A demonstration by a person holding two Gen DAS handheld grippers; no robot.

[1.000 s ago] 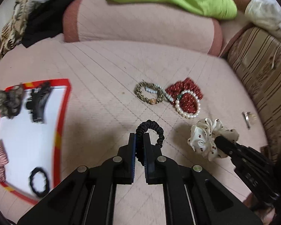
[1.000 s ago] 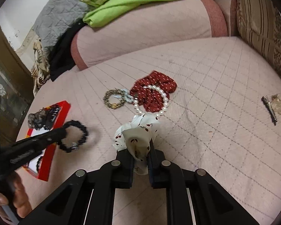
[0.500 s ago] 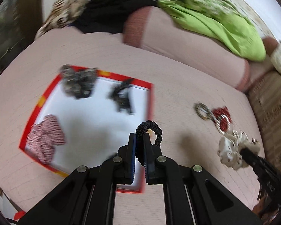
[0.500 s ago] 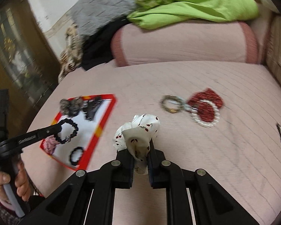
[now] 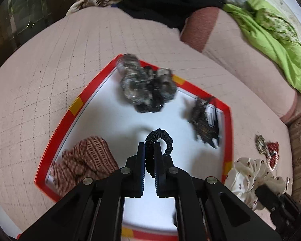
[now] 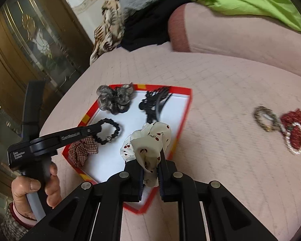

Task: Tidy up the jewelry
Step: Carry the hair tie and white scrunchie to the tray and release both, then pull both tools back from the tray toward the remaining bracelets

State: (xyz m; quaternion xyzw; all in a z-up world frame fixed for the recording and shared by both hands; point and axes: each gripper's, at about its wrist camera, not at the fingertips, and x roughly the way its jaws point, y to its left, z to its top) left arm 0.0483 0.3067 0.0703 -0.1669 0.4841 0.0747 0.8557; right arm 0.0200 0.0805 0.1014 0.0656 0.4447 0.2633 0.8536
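- The left hand-held gripper (image 5: 149, 156), of matte black plastic with blue-edged pads, is clamped narrow on a thin black ruched elastic hair tie (image 5: 160, 140); the tie's loop arches out past the fingertips to the right.
- In the right wrist view this same tie (image 6: 108, 128) hangs as a round ring with a small metal bead, over the white floor of the tray.
- The right hand-held gripper (image 6: 151, 168) is pinched on a cream satin scrunchie with a red cherry print (image 6: 148, 146); its puffy folds bulge above and between the fingers, over the tray's near right edge.
- The shallow white rectangular tray with a red rim and yellow marks (image 5: 56, 132) lies flat on the pink quilted bed cover (image 5: 40, 76), directly below both grippers.
- Inside the tray: a red-and-cream checked fabric scrunchie (image 5: 84, 158) at the near left corner, a grey mottled sheer scrunchie (image 5: 144, 84) at the far side, and a black toothed plastic claw clip (image 5: 205, 124) at the far right, blurred.
- Outside the tray, well to the right on the cover, lie a bronze beaded bracelet (image 6: 265, 118), a dark red dotted scrunchie (image 6: 296, 124) and a white pearl bracelet (image 6: 295, 138) resting on it, all close together.
- A bare hand (image 6: 36, 190) grips the left tool's handle.
- A lime green cloth (image 5: 275, 40) is heaped on the pink bolster (image 6: 240, 32) behind.
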